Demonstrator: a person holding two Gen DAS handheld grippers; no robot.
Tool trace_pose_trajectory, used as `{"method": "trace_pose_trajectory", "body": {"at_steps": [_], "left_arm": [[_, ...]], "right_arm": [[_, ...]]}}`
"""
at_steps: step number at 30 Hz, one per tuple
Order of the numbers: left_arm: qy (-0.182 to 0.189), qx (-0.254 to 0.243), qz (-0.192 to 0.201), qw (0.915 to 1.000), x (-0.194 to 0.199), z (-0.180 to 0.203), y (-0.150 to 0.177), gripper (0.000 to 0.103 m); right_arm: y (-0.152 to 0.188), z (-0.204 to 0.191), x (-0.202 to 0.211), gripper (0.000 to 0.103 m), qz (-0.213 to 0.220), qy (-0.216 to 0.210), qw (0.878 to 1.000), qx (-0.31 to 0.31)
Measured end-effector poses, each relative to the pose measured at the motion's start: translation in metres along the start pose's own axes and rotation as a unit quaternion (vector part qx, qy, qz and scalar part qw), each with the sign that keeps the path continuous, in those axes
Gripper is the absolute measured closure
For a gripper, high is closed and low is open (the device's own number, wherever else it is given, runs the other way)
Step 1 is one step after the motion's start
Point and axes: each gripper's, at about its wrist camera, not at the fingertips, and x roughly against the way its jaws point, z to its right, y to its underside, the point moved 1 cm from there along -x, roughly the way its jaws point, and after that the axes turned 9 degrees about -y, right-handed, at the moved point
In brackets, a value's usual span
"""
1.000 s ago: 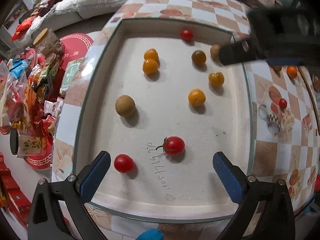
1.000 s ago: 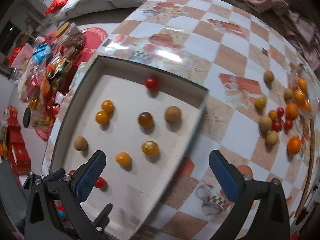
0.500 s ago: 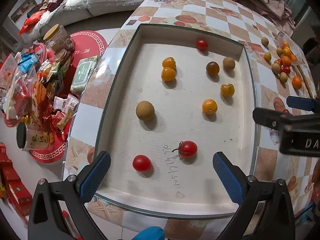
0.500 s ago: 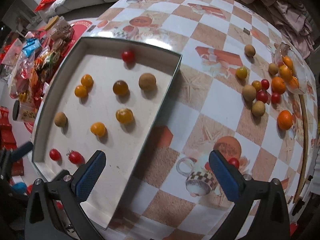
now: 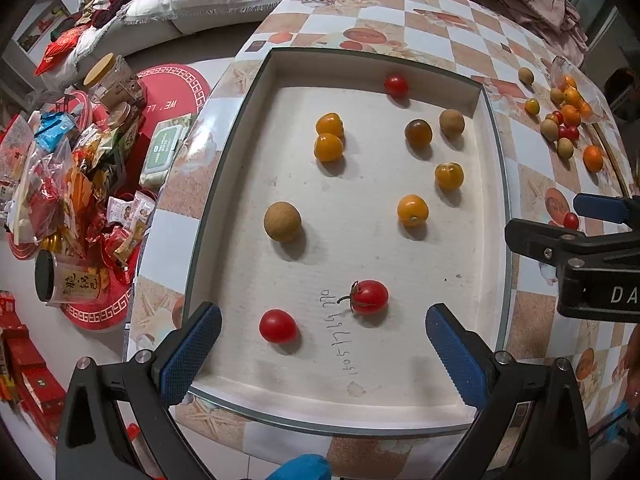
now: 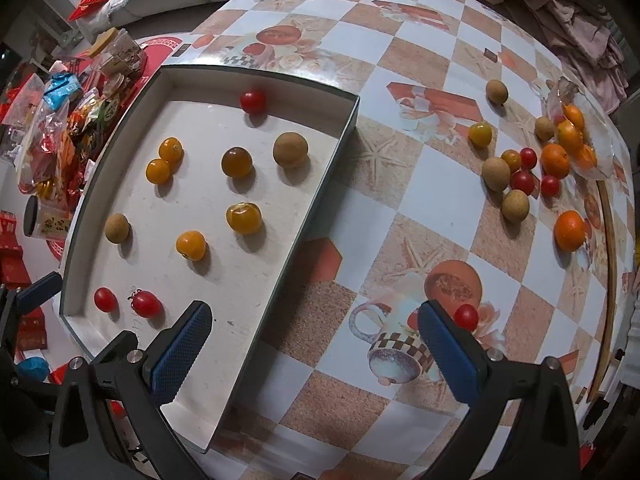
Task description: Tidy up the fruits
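Note:
A shallow white tray on the checkered table holds several small fruits: red cherry tomatoes near its front, yellow tomatoes, brown longans and a dark one. My left gripper is open and empty above the tray's front edge. My right gripper is open and empty over the tray's right corner and the table. A loose red tomato lies by its right finger. A pile of loose fruit lies on the table at the far right.
A clear bag with oranges sits at the far right table edge. Snack packets and jars crowd the floor left of the table. Cloth lies at the far end. The right gripper shows at the right in the left wrist view.
My right gripper has swung right from over the tray's far side to the table beside it. My left gripper has drawn back a little. The fruits have not moved.

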Motion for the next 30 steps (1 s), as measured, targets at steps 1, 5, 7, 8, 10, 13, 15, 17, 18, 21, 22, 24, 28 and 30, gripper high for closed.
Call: {"method": "trace_pose_trajectory", "body": {"at_steps": [1,5,7,8,10,13,15,17,18,21,22,24,28,30], "left_arm": [[0.000,0.000,0.000,1.0000,0.0000,0.0001,0.0002,0.000],[0.000,-0.001,-0.001,1.0000,0.0002,0.0000,0.0007,0.000],[-0.002,-0.003,0.000,1.0000,0.0004,0.0007,0.0019,0.000],[-0.002,-0.004,0.000,1.0000,0.0006,0.0010,0.0022,0.000],[-0.006,-0.004,0.000,1.0000,0.0006,0.0012,0.0029,0.000],[-0.006,-0.001,-0.001,1.0000,0.0001,0.0017,0.0028,0.000],[-0.007,0.000,-0.003,1.0000,-0.0006,0.0020,0.0029,0.000],[-0.008,0.000,-0.003,1.0000,-0.0012,0.0021,0.0027,0.000],[-0.009,0.001,-0.002,1.0000,-0.0010,0.0020,0.0030,0.000],[-0.009,-0.002,-0.002,1.0000,-0.0012,0.0026,0.0033,0.000],[-0.008,-0.003,-0.002,1.0000,-0.0012,0.0028,0.0035,0.000],[-0.009,-0.004,-0.002,0.9999,-0.0010,0.0034,0.0037,0.000],[-0.009,-0.004,-0.002,0.9999,-0.0002,0.0038,0.0041,0.000],[-0.009,-0.004,-0.001,0.9999,0.0000,0.0033,0.0038,0.000]], "right_arm": [[0.0005,0.0005,0.0005,0.000,0.000,0.000,1.000,-0.001],[0.0022,0.0011,0.0011,0.000,-0.001,0.000,1.000,-0.001],[0.0026,0.0021,0.0011,0.000,-0.002,-0.001,1.000,-0.003],[0.0031,0.0025,0.0015,0.000,-0.001,0.000,1.000,-0.003],[0.0036,0.0027,0.0013,0.000,-0.002,0.001,1.000,-0.001],[0.0045,0.0020,0.0015,0.000,-0.002,0.001,1.000,-0.001],[0.0047,0.0017,0.0017,0.000,-0.001,0.001,1.000,-0.001],[0.0046,0.0016,0.0015,0.000,-0.002,0.001,1.000,-0.001],[0.0048,0.0016,0.0018,0.000,-0.002,0.001,1.000,-0.001],[0.0062,0.0012,0.0020,0.000,-0.002,0.002,1.000,0.001],[0.0064,0.0007,0.0019,0.000,-0.002,0.002,1.000,0.001],[0.0066,0.0004,0.0016,0.000,-0.002,0.001,1.000,0.001],[0.0067,0.0001,0.0014,0.000,-0.003,0.001,1.000,0.003],[0.0064,-0.0009,0.0011,0.000,-0.003,0.001,1.000,0.004]]}}
